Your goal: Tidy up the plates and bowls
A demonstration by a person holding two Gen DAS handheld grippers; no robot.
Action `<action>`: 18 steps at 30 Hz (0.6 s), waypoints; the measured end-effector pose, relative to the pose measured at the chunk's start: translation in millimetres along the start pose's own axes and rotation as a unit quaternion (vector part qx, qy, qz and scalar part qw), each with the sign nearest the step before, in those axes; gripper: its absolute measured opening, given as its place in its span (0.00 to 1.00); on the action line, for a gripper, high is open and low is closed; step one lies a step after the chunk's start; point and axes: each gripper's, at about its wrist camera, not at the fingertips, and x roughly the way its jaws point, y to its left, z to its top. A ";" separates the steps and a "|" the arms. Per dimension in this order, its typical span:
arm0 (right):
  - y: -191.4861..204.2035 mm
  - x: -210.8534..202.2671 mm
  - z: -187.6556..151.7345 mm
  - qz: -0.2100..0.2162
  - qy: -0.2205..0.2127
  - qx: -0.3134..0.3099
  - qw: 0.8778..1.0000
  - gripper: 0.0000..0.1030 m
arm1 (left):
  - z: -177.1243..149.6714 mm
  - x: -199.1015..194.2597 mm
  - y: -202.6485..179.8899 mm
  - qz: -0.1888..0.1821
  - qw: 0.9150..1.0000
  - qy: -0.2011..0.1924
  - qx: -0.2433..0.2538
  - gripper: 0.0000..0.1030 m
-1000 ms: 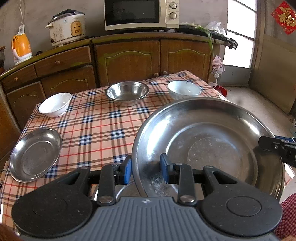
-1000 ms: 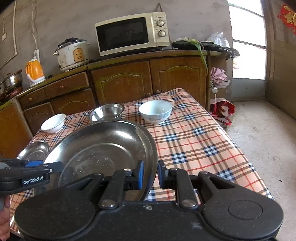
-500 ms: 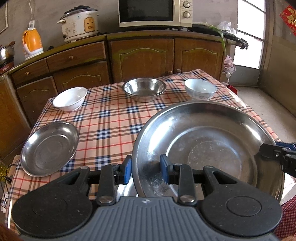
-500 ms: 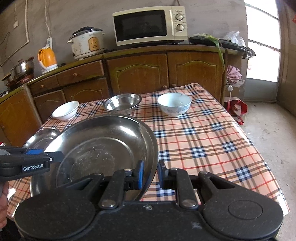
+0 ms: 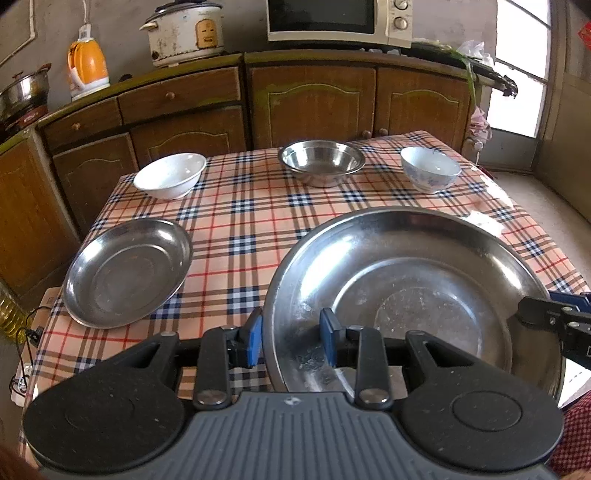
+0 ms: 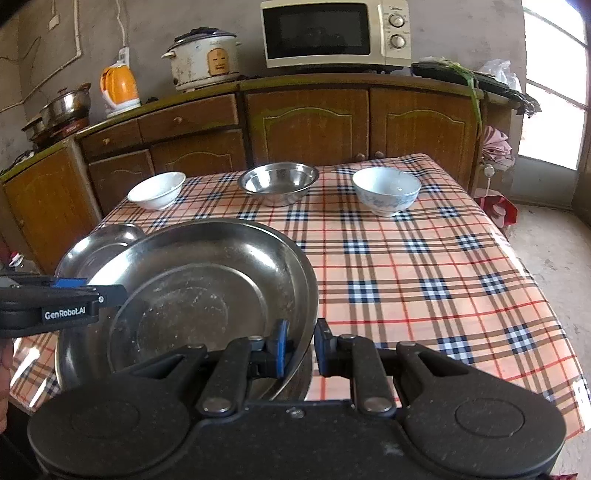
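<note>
A large steel plate (image 5: pixel 406 295) (image 6: pixel 207 295) hangs over the near part of the checked table (image 6: pixel 424 277). My left gripper (image 5: pixel 291 336) is shut on its left rim, and my right gripper (image 6: pixel 299 347) is shut on its right rim. Each gripper also shows at the other view's edge: the right gripper (image 5: pixel 554 317) and the left gripper (image 6: pixel 74 295). A small steel plate (image 5: pixel 125 273) (image 6: pixel 103 240) lies at the near left, partly hidden by the large plate in the right wrist view. At the far side stand a white bowl (image 5: pixel 170 179), a steel bowl (image 5: pixel 321 162) and a patterned white bowl (image 5: pixel 430 173).
Behind the table runs a wooden cupboard (image 6: pixel 306 125) with a microwave (image 6: pixel 336 33), a rice cooker (image 6: pixel 203 59), an orange kettle (image 6: pixel 120 86) and a pot (image 6: pixel 64 107). To the right are bare floor (image 6: pixel 554 251) and a red bag (image 6: pixel 498 210).
Both grippers have carried the large plate leftward over the table. Its rim now covers part of the small steel plate in the right wrist view. Both grips are unchanged.
</note>
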 end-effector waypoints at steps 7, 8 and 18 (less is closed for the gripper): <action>12.6 6.0 -4.0 0.008 0.012 -0.012 1.000 0.21 | -7.2 0.0 12.4 0.005 1.000 0.008 -0.009 0.31; 14.2 7.3 -4.8 0.009 0.015 -0.013 1.000 0.21 | -8.8 0.6 14.3 0.005 1.000 0.010 -0.011 0.31; 21.7 20.8 -13.8 0.009 0.035 -0.021 0.999 0.21 | -21.2 11.3 20.2 0.007 0.999 0.028 -0.015 0.31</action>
